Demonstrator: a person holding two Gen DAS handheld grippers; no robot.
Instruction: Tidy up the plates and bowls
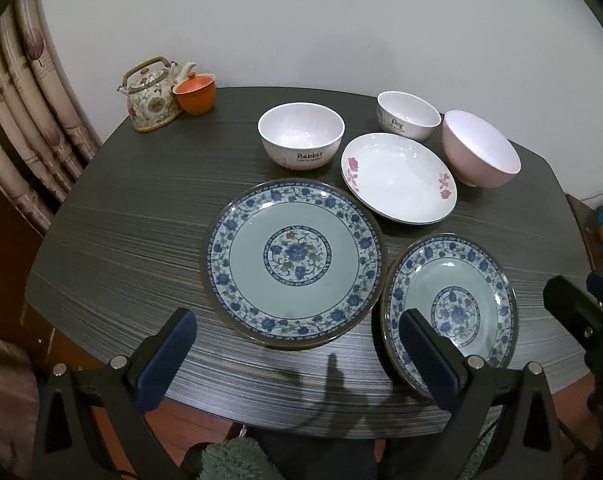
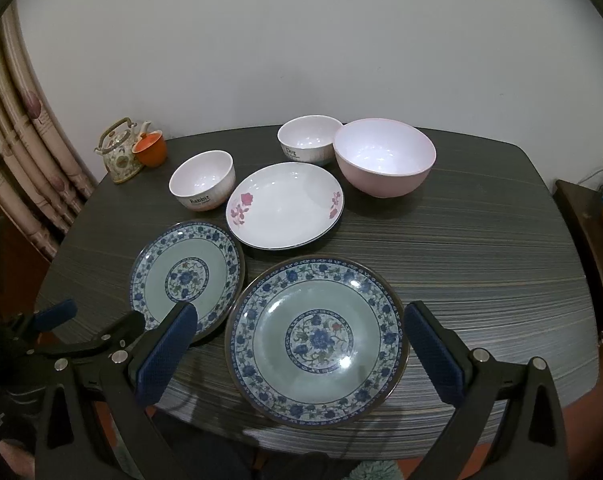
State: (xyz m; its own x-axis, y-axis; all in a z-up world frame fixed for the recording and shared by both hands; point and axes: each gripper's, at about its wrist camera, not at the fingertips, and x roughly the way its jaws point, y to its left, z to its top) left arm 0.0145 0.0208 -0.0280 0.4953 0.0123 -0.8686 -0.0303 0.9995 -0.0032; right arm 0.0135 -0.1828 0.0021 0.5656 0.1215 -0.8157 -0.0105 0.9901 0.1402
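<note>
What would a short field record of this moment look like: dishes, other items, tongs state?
surface: dark wood-grain table
plates: two blue floral plates; white dish with pink flowers
bowls: Rabbit bowl; Dog bowl; pink bowl
stacking: none, all dishes lie apart
other items: teapot; orange lidded cup
left tongs: open, empty
right tongs: open, empty

Both wrist fisheyes above near table edge, facing the wall, left camera further left, sharing dark wood-grain table (image 1: 141,216) (image 2: 481,240)
</note>
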